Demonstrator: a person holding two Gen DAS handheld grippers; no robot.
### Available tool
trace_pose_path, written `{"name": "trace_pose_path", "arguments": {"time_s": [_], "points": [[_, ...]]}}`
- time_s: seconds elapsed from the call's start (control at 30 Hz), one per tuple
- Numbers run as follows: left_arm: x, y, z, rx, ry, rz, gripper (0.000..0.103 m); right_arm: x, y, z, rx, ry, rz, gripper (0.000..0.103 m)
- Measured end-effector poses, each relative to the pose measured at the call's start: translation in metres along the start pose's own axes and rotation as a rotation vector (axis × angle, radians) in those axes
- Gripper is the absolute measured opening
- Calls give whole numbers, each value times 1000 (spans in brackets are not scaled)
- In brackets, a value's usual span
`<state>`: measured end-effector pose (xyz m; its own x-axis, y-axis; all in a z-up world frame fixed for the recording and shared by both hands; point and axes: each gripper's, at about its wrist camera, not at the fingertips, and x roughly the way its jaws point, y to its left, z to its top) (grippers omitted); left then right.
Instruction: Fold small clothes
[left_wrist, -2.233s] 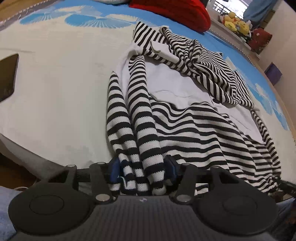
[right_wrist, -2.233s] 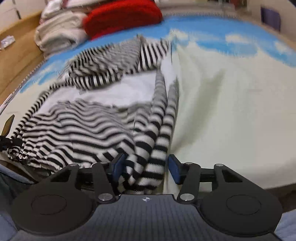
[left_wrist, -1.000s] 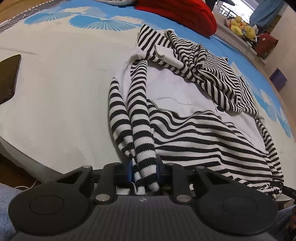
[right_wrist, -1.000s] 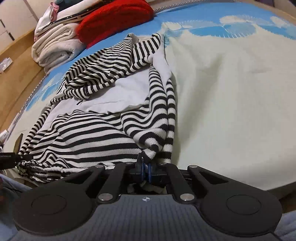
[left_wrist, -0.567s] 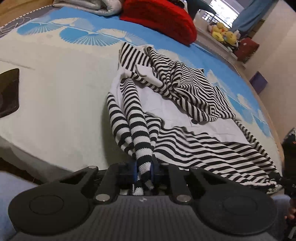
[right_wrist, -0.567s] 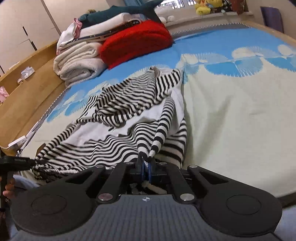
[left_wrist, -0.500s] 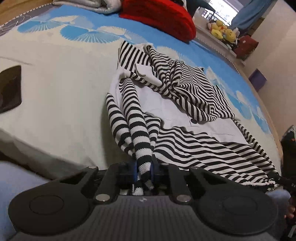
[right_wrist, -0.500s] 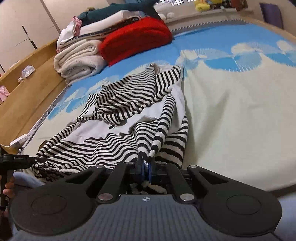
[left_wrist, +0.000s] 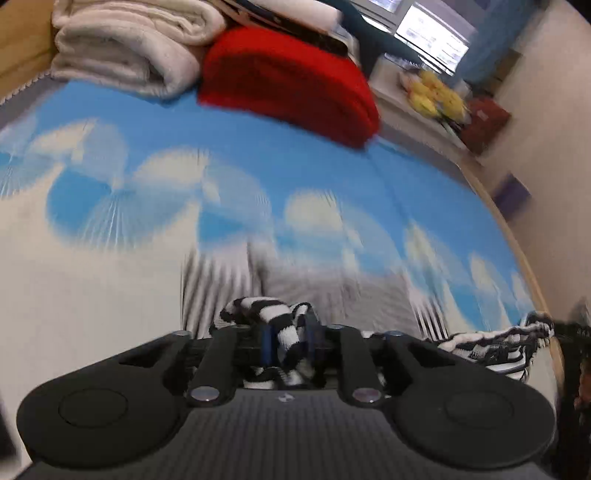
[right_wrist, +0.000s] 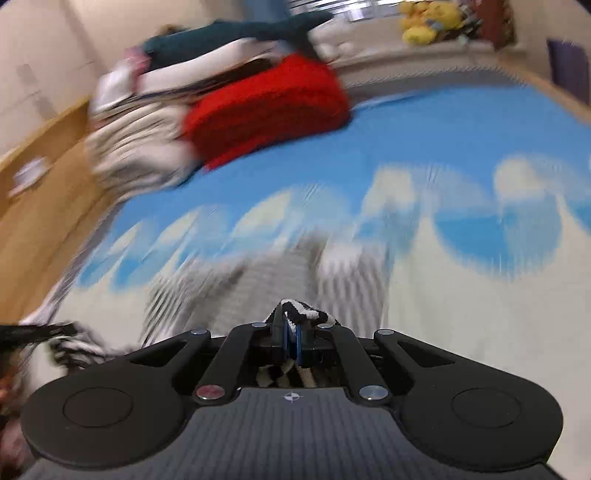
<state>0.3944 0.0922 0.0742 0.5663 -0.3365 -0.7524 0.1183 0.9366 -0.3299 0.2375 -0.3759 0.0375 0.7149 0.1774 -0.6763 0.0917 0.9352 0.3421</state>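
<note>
As I'm carrying the striped top (left_wrist: 280, 321) forward to fold it over the bed (left_wrist: 110, 266), both tongs, left (left_wrist: 289, 341) just loosening and right (right_wrist: 290, 338), are pinching its hem.

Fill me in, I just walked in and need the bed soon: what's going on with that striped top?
A person is folding it with a gripper in each hand. The left gripper has a striped sleeve bunched between its fingers; its jaws have just been opening. The right gripper is pinched shut on the other end. Both are carrying the striped top across the bed, mid-fold.
</note>
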Motion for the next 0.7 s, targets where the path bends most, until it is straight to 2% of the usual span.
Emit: {"name": "trace_pose_path", "arguments": {"time_s": [0.03,0.07,0.1,0.13,0.17,0.23,0.3,0.37,0.5,0.57,0.63,0.7], "points": [[17,0,25,-46,-11,47,47,31,0,34,27,-1,-61,12],[27,-2,43,-89,-46,102,80,57,-2,59,86,0,-113,27],[29,-2,53,-118,-91,134,95,72,-3,73,137,5,-152,36],[26,-3,57,-118,-141,151,103,81,-3,80,167,-8,-174,51],[21,-3,57,-82,-190,151,103,83,0,79,163,-49,-173,61],[14,-1,45,24,-216,150,103,75,7,62,83,-98,-121,67],[13,7,18,57,-200,186,103,64,8,30,-9,-135,-91,68],[15,20,-16,49,-149,171,103,54,2,-6,-83,-162,-93,68],[29,51,-80,-43,-65,159,103,48,-16,-68,-193,-199,-115,68],[39,68,-104,-103,-33,168,103,58,-26,-86,-177,-180,-109,67],[49,82,-111,-146,37,135,103,72,-31,-93,-160,-95,-95,65],[51,86,-115,-89,73,73,103,80,-32,-96,-198,-29,-73,65]]}}
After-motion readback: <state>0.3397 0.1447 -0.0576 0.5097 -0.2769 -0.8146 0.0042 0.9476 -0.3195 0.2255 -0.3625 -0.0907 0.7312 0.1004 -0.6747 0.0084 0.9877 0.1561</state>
